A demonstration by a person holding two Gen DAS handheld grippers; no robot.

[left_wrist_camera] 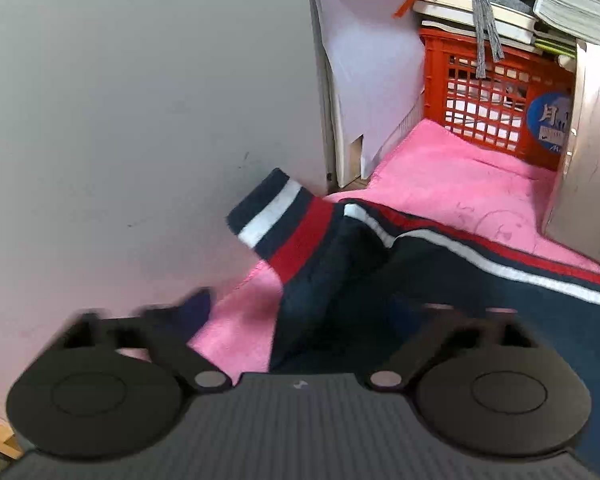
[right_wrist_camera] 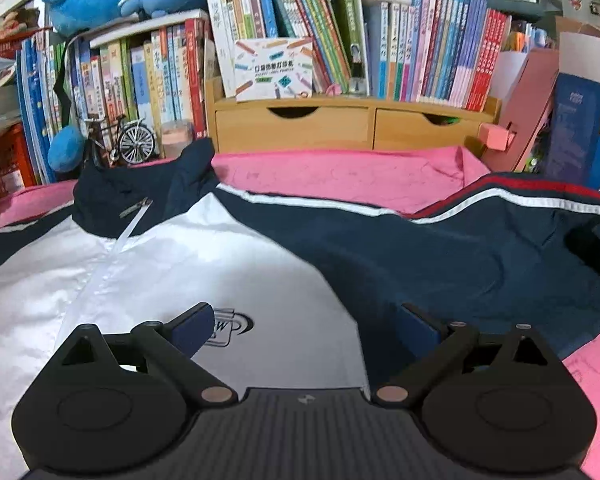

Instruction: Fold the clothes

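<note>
A navy, white and red track jacket (right_wrist_camera: pixel 220 264) lies spread on a pink cloth (right_wrist_camera: pixel 340 176), zipper up, white chest panel with a dark logo (right_wrist_camera: pixel 232 326). My right gripper (right_wrist_camera: pixel 306 326) hovers open just above the chest and the start of the navy right sleeve (right_wrist_camera: pixel 480 256). In the left wrist view, the other sleeve (left_wrist_camera: pixel 328 276) is rumpled, its striped cuff (left_wrist_camera: pixel 276 212) sticking up against the grey wall. My left gripper (left_wrist_camera: pixel 304 312) is open over that sleeve, with nothing pinched between its fingers (left_wrist_camera: pixel 196 306).
A grey wall (left_wrist_camera: pixel 120 100) borders the left. An orange crate (left_wrist_camera: pixel 492 100) with stacked books, and white boards (left_wrist_camera: pixel 364 60), stand behind the pink cloth (left_wrist_camera: pixel 460 168). Bookshelves, wooden drawers (right_wrist_camera: pixel 352 124), a toy bicycle (right_wrist_camera: pixel 128 140) and blue plush toys (right_wrist_camera: pixel 100 0) line the back.
</note>
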